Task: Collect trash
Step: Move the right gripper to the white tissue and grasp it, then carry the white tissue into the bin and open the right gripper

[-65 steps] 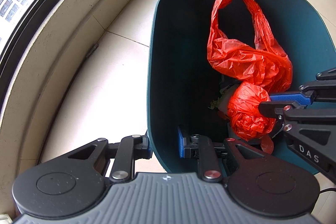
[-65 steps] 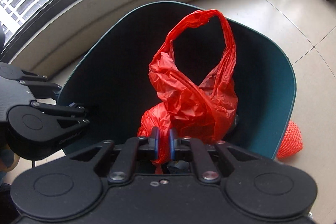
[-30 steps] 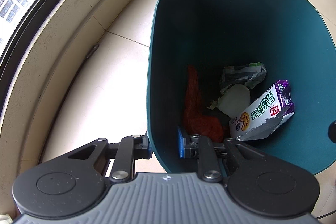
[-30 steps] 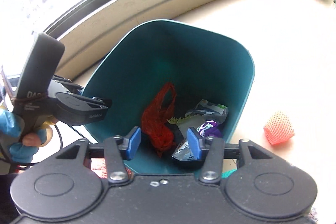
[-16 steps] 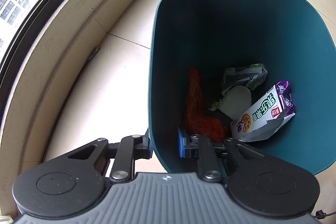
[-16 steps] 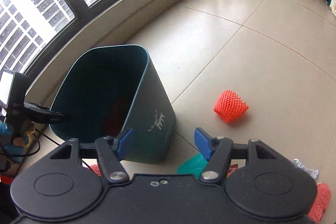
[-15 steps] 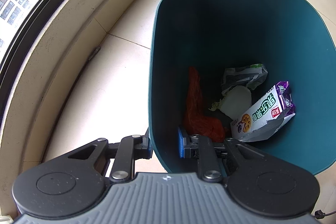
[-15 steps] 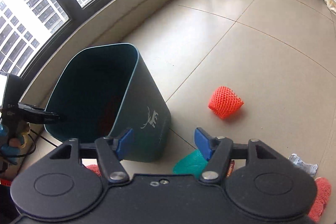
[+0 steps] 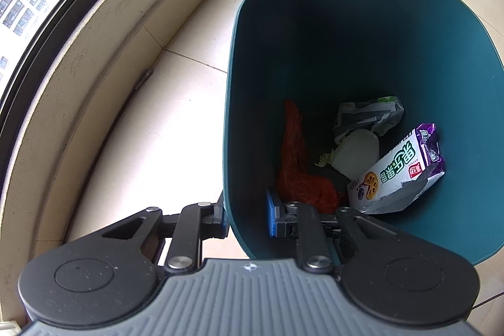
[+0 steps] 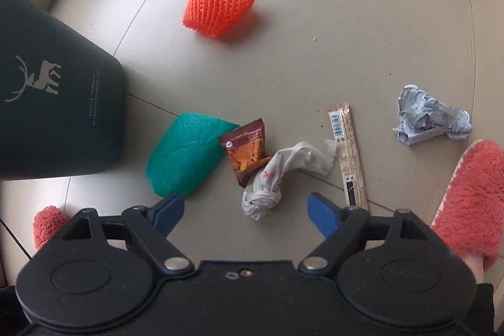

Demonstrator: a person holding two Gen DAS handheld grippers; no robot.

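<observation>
**Right gripper over floor litter, jaws spreading; left gripper clamped on bin wall**

Left gripper point(image 9: 245, 219): jaws pinched on the near wall of the teal bin point(image 9: 409, 30), one finger outside, one inside. Bin contents: red bag point(image 9: 296, 166), purple snack pack point(image 9: 400, 169), crumpled wrappers.

Right gripper point(image 10: 245, 210): points down at the floor point(image 10: 346, 5), jaws opening, nothing between the pads. The knotted white wrapper point(image 10: 277, 175) lies just ahead of the jaws, its knot nearest, almost centred in the gap. Long axis runs diagonally, from the knot up and right toward the stick sachet point(image 10: 346, 153). Judged next target; the right hand is the nearer.

Appearance: thin white film, twisted, faint red print; likely soft and compressible. It overlaps the brown snack packet point(image 10: 245, 147), which rests on the green foam sheet point(image 10: 186, 153) beside the bin. Risk: snagging the packet too.
</observation>
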